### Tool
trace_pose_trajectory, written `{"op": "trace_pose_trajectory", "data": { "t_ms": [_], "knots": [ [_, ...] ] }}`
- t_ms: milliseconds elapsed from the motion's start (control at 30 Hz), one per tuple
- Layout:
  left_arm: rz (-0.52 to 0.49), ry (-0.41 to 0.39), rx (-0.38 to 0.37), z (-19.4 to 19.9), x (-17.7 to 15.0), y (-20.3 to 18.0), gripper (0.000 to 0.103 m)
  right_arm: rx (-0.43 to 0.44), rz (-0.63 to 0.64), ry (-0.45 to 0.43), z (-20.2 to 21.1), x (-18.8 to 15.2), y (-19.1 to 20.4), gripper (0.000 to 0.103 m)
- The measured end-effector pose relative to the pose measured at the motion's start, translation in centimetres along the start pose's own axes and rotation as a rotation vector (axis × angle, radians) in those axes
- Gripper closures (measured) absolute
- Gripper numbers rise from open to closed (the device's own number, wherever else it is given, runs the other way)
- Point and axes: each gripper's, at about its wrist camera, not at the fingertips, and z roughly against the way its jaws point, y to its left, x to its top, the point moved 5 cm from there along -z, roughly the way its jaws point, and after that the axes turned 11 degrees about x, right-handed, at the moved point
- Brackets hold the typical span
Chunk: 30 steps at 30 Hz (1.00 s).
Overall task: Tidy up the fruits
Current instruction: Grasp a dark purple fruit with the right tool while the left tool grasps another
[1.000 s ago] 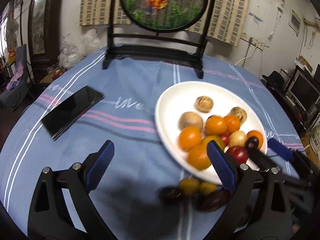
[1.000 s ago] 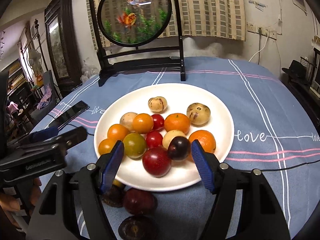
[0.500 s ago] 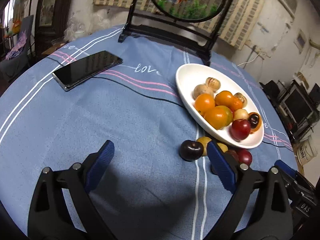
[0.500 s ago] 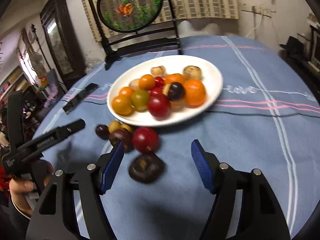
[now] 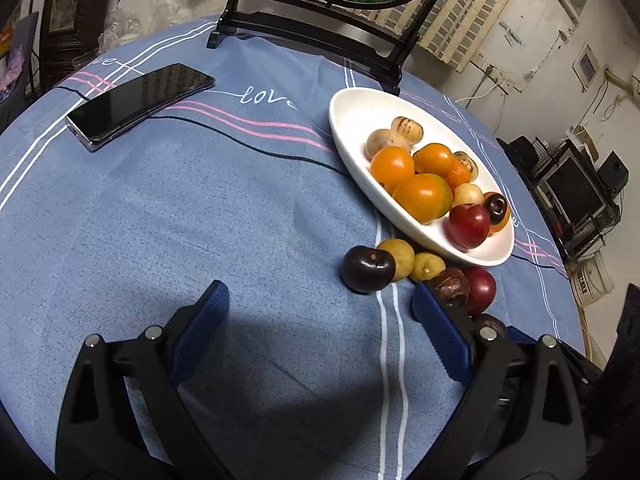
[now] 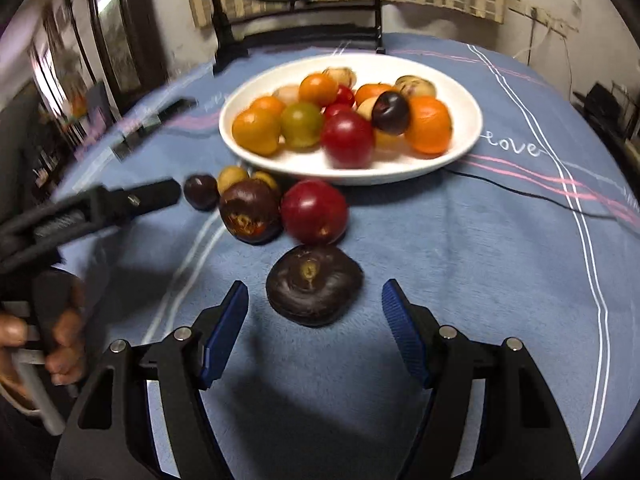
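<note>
A white plate (image 6: 460, 92) (image 5: 352, 108) holds several oranges, red, brown and dark fruits. Loose fruits lie on the blue cloth in front of it: a wrinkled dark fruit (image 6: 314, 285), a red one (image 6: 314, 211), another dark wrinkled one (image 6: 250, 210), a dark plum (image 5: 367, 269) (image 6: 201, 191) and two yellow ones (image 5: 397, 254). My right gripper (image 6: 314, 310) is open, just short of the nearest wrinkled dark fruit. My left gripper (image 5: 318, 308) is open and empty, to the left of the loose fruits; it also shows in the right wrist view (image 6: 120, 204).
A black phone (image 5: 138, 102) lies on the cloth at the far left. A round painted screen on a black stand (image 5: 316, 36) stands behind the plate. A thin black cable (image 6: 540, 200) runs across the cloth right of the plate.
Both grippers have pulled back from the plate and dropped lower. The right one now sits right behind the wrinkled dark fruit. Both stay open.
</note>
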Motion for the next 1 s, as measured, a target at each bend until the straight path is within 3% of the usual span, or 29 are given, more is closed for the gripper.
{"op": "trace_pose_trajectory", "data": {
  "t_ms": [167, 200, 233, 267, 433, 667, 1000],
  "knots": [
    [-0.015, 0.003, -0.008, 0.1, -0.1, -0.3, 0.008, -0.058, 0.012, 0.023, -1.2, 0.7, 0.3, 0.033],
    [-0.017, 0.003, -0.008, 0.1, -0.2, -0.3, 0.008, -0.080, 0.013, 0.020, -1.2, 0.7, 0.2, 0.040],
    [-0.019, 0.004, -0.008, 0.1, -0.2, -0.3, 0.008, -0.092, 0.017, 0.013, -1.1, 0.7, 0.3, 0.053],
    [-0.020, 0.005, -0.008, 0.1, -0.2, -0.4, 0.008, -0.085, 0.029, 0.010, -1.1, 0.7, 0.5, 0.055],
    [-0.027, 0.014, -0.002, 0.0, -0.3, -0.4, 0.008, -0.096, 0.076, -0.004, -0.1, 0.3, 0.6, 0.055],
    [-0.065, 0.011, -0.002, 0.2, -0.7, -1.4, 0.008, -0.080, -0.045, -0.021, 3.0, -2.4, -4.0, 0.055],
    [-0.260, -0.038, 0.026, 1.5, -2.6, -6.9, 0.009, 0.004, -0.103, -0.040, 3.8, -3.2, -5.0, 0.054]
  ]
}}
